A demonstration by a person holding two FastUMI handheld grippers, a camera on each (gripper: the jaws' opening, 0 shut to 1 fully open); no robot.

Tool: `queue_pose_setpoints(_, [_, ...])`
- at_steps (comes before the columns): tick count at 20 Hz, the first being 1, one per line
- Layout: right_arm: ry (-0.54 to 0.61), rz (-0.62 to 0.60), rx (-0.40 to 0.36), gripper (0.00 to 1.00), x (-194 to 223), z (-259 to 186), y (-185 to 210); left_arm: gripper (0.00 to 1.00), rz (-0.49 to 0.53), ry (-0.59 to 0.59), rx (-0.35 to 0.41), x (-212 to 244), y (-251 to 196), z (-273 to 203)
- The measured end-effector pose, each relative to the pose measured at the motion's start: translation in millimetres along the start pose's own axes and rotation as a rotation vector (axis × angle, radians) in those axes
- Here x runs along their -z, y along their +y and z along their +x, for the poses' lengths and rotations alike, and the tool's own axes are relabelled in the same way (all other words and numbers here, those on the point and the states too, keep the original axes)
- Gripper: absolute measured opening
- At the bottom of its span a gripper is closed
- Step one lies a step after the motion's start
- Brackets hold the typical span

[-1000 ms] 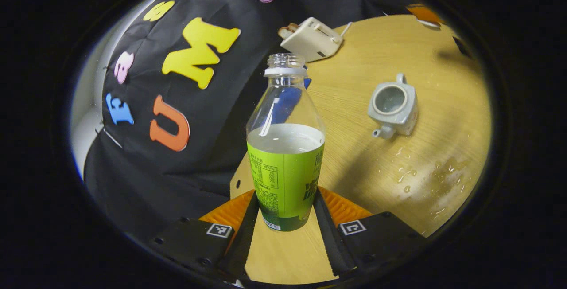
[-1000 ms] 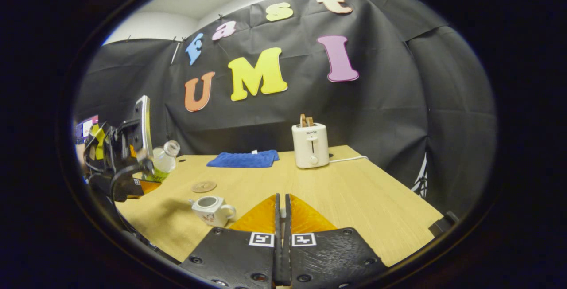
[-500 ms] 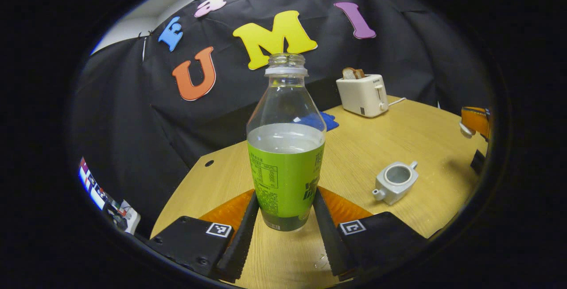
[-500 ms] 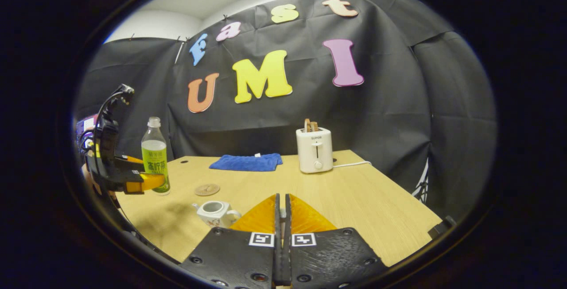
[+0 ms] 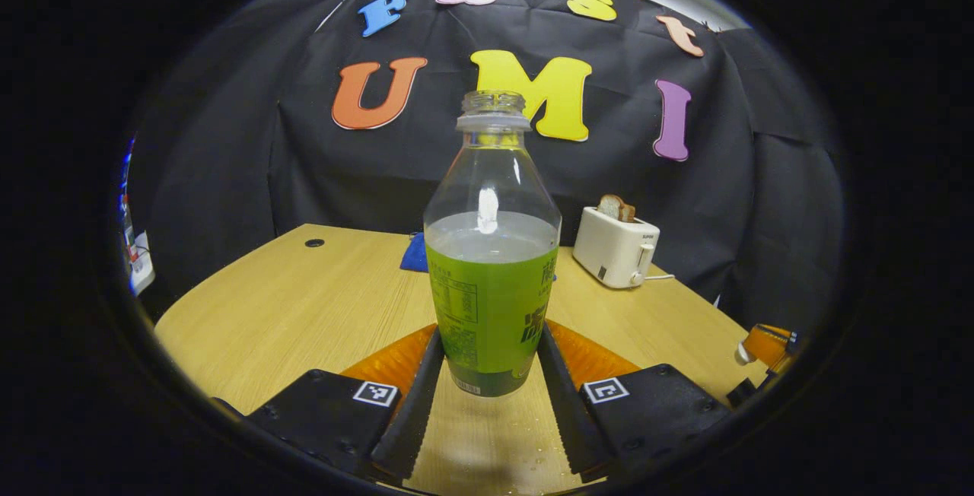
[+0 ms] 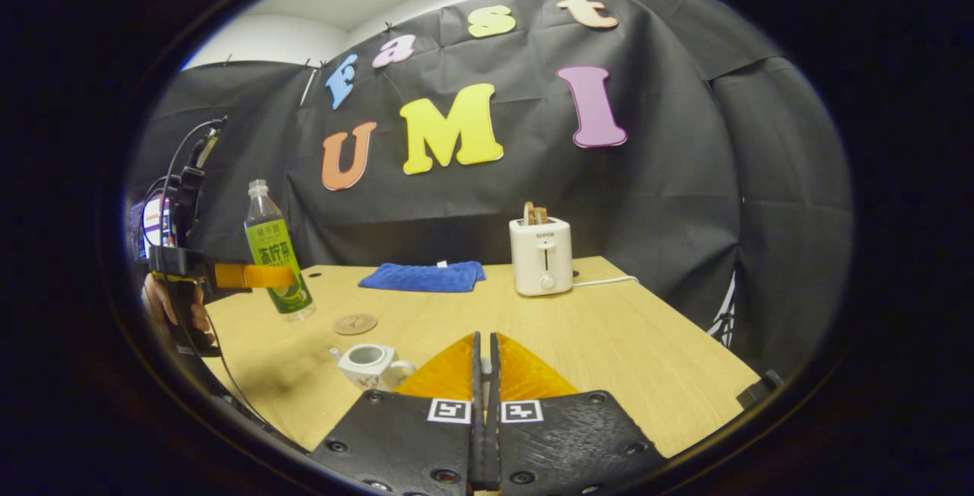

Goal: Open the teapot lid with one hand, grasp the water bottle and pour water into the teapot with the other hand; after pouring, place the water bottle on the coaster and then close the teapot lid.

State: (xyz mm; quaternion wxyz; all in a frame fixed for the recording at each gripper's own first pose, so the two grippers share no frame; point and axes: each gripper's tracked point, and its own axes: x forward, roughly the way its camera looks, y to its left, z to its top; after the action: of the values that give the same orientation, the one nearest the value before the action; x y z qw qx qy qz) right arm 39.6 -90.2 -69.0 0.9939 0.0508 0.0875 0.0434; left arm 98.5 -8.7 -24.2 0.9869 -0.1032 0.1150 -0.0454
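At nine o'clock in the right gripper view, the left gripper holds the water bottle above the table, both fingers clamped on its label. The bottle stands near upright, uncapped, roughly half full. The coaster lies just beyond it at seven o'clock, bare. The teapot sits nearer, lid off. The right gripper at six o'clock has its fingers pressed together; whether the lid is pinched between them cannot be told. Judged step: pouring is finished, the bottle is bound for the coaster. The next move calls for a level descent onto the coaster before release.
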Motion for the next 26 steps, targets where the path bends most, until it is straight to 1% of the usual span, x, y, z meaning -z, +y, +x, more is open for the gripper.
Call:
queue_pose_setpoints(2, [-0.003,0.007,-0.004,0.00,-1,0,2,0.74,-0.032,0.023,0.009,3,0,-2])
queue_pose_setpoints(4, [-0.003,0.009,-0.010,0.00,0,-1,4,0.74,-0.082,0.017,0.033,-1,-5,-4])
queue_pose_setpoints(5, [-0.004,0.009,-0.015,0.00,0,-2,6,0.75,-0.079,0.016,0.031,-1,-4,-6])
queue_pose_setpoints(8, [-0.012,0.008,-0.019,0.00,-3,-3,8,0.75,-0.016,-0.033,-0.042,-17,14,-4])
queue_pose_setpoints(12, [-0.019,0.009,-0.014,0.00,-5,-3,7,0.75,-0.001,-0.050,-0.051,-25,18,21])
queue_pose_setpoints(18, [0.001,0.010,-0.006,0.00,5,5,5,0.76,0.020,0.054,-0.062,-2,30,75])
queue_pose_setpoints(21, [0.015,0.008,-0.001,0.00,11,9,2,0.75,0.037,0.071,-0.054,3,28,95])
queue_pose_setpoints(23, [0.021,0.008,0.003,0.00,13,11,0,0.76,0.048,0.084,-0.058,8,27,106])
queue_pose_setpoints(26, [0.024,0.007,0.012,0.00,15,14,-5,0.76,0.054,0.111,-0.058,16,27,118])
